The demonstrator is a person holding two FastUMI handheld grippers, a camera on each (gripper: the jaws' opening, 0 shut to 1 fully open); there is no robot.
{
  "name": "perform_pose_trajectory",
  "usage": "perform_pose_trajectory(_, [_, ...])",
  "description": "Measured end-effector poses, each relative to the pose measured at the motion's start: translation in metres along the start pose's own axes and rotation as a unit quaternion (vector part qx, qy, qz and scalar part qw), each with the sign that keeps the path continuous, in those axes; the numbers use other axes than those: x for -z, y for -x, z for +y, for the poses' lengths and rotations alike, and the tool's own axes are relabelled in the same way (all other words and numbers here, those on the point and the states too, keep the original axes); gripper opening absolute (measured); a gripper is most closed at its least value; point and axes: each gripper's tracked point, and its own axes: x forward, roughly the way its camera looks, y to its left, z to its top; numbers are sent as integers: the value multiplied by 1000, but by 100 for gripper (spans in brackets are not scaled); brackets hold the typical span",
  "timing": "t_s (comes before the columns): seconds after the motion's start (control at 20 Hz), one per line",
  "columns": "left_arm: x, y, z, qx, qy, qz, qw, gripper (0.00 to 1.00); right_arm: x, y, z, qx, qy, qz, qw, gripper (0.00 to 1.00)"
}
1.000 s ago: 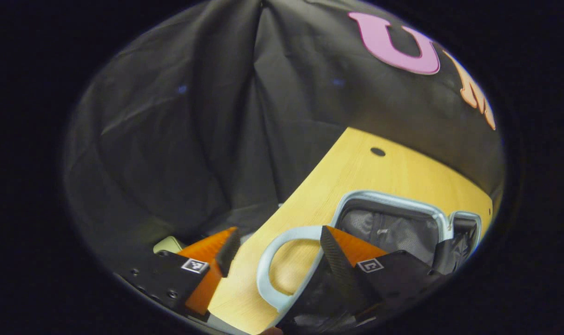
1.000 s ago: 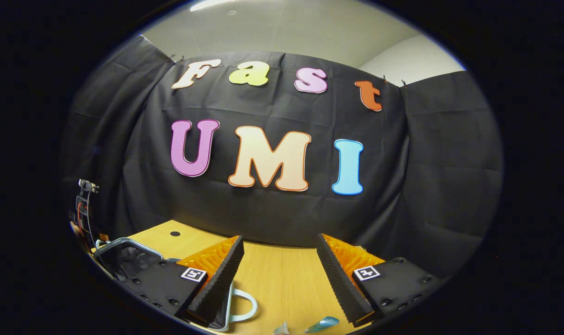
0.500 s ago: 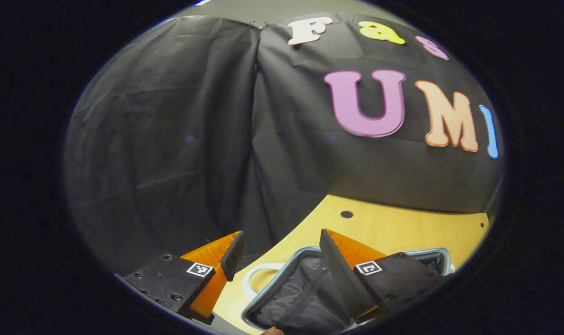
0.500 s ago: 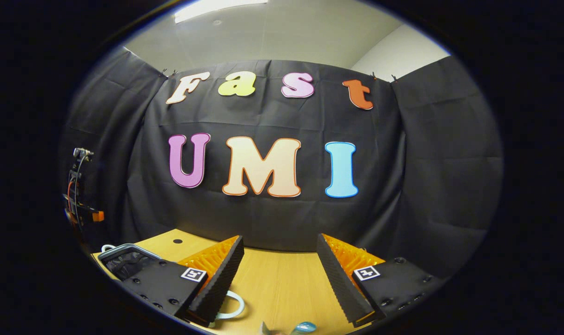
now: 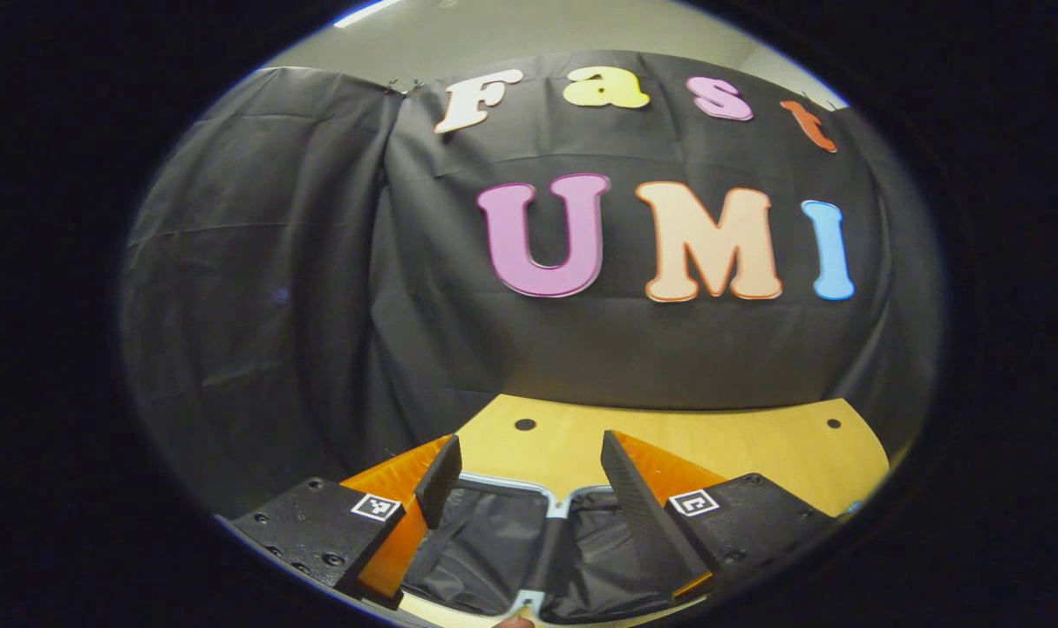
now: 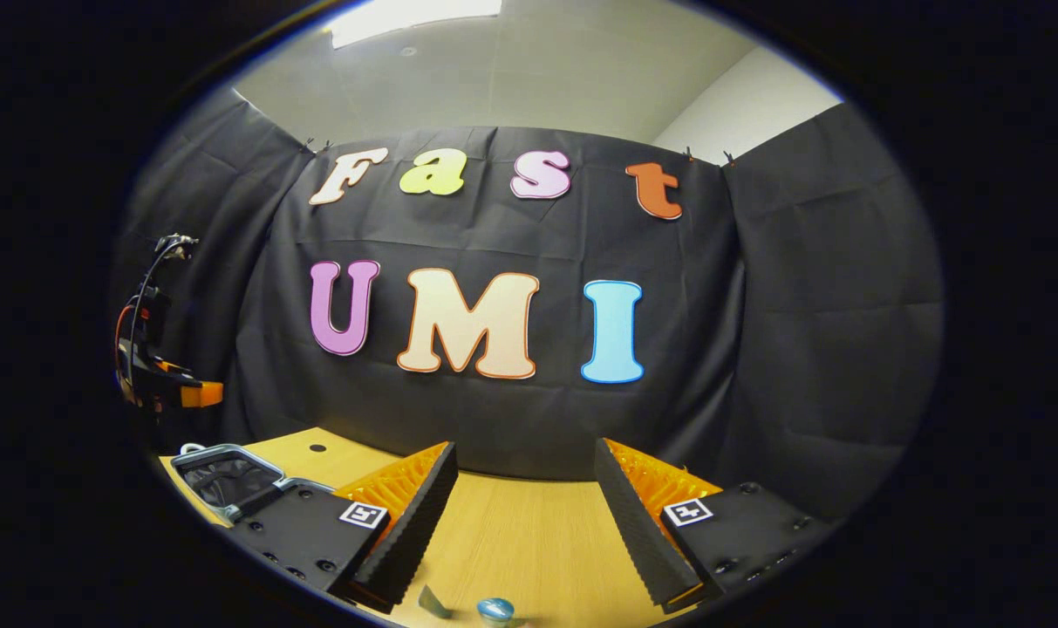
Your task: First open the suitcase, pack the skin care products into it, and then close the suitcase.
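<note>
In the left gripper view, my left gripper (image 5: 529, 445) hangs open over the open suitcase (image 5: 494, 549), whose black lining and pale blue rim lie between and under the fingers. The right gripper view has my right gripper (image 6: 525, 449) open above the wooden table (image 6: 529, 532), nothing between its fingers. At that view's bottom edge sit a small blue-capped skin care item (image 6: 495, 609) and a grey-green piece (image 6: 431, 602). The suitcase (image 6: 223, 478) lies at the far left there, with the left gripper (image 6: 162, 388) raised above it.
The wooden table (image 5: 738, 445) runs back to the black cloth wall, with two small holes in its top. Cables hang from the left gripper at the left side of the right gripper view. Bare wood lies right of the suitcase.
The left gripper has swung round from the table's left edge to face the back wall, with the suitcase now under it. The right gripper tilted up slightly; the pale handle has left its view.
</note>
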Motion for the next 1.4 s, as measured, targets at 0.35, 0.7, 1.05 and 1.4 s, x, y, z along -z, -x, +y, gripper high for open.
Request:
perform_pose_trajectory(0.35, [23, 33, -118, 79, -16, 20, 997, 96, 14, 17, -33, -14, -9, 5, 1000, 99])
perform_pose_trajectory(0.7, [73, 60, -201, 139, -18, 71, 988, 96, 23, 29, -70, -8, -17, 10, 1000, 100])
perform_pose_trajectory(1.05, [128, 79, -258, 186, -17, 133, 973, 96, 39, 36, -95, 3, -14, 24, 1000, 100])
perform_pose_trajectory(1.4, [195, 92, -306, 219, -18, 192, 956, 96, 63, 42, -108, 7, -4, 48, 999, 99])
